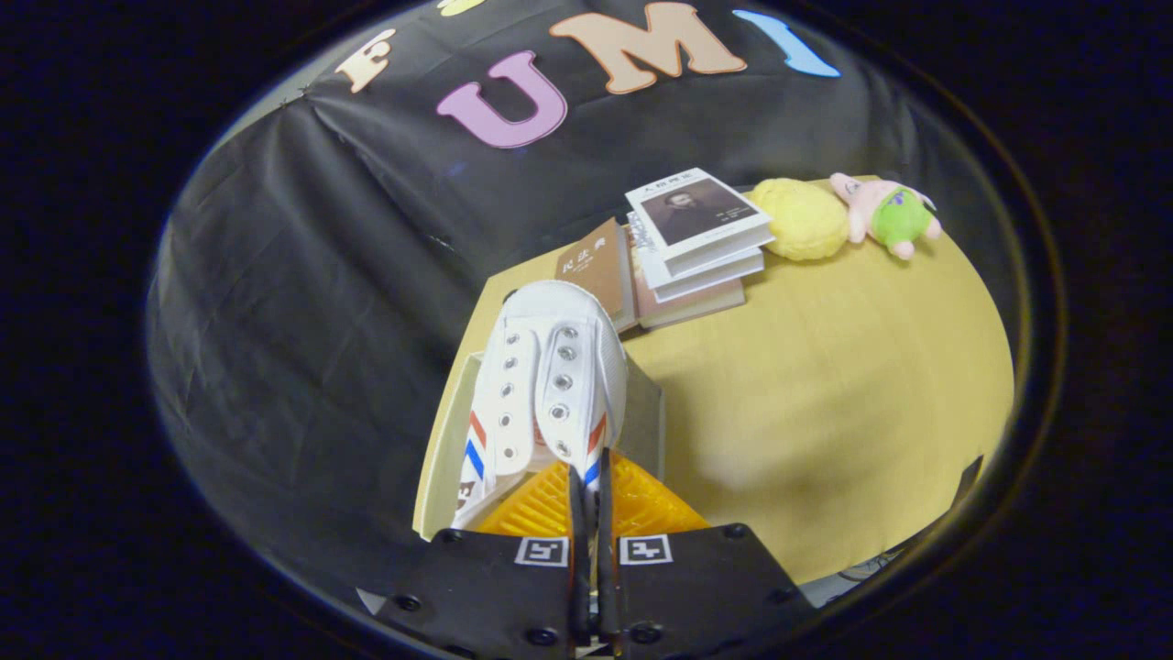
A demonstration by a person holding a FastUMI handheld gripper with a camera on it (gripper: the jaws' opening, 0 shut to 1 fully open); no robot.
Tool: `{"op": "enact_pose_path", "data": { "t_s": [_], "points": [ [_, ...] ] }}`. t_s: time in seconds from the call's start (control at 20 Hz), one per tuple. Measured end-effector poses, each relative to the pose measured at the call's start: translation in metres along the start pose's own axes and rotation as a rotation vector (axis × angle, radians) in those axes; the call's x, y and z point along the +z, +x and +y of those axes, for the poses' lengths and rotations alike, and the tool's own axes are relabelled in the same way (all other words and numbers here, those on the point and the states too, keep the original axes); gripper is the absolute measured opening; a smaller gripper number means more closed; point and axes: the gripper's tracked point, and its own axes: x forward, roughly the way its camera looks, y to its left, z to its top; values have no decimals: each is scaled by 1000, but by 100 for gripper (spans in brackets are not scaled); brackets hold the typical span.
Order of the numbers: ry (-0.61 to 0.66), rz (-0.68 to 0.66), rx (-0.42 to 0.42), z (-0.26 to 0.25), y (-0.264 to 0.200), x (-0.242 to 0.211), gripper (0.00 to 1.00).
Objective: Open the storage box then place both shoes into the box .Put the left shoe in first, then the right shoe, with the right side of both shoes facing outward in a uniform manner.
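Gripper [591, 490]: fingers drawn nearly together, clamped on the thin collar edge at the heel of the white shoe; pinched there, by judgement, because the rim gave a firm hold for carrying.

Shoe [550, 376]: white canvas sneaker with metal eyelets and red and blue side stripes, held with toe pointing away beyond the fingers, orange insole visible at the opening just ahead of them (left or right shoe not determinable from this angle).

Storage box [440, 458]: pale, translucent walls seen beneath and to either side of the shoe; appeared open, with the shoe poised above or partly within it (depth of insertion could not be told).

Table [825, 394]: covered in yellow cloth, box set at its near corner, presumably to keep it within easy reach.

Books [687, 243]: small stack beyond the shoe's toe, a brown-covered volume leaning beside it; bystanders to the task.

Yellow plush [806, 218]: at the far edge, just beside the books.

Pink and green plush toy [884, 213]: lying next to the yellow plush.

Stage, as judged: placement of one shoe under way; second shoe yet to be dealt with.
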Motion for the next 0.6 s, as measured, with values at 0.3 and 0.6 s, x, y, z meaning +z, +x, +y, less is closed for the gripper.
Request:
{"op": "enact_pose_path", "data": {
  "t_s": [0.3, 0.6],
  "points": [
    [-57, 23, 14, 22, 19, -22, 16],
    [-179, -142, 16, 17, 1, 9, 73]
  ]
}}
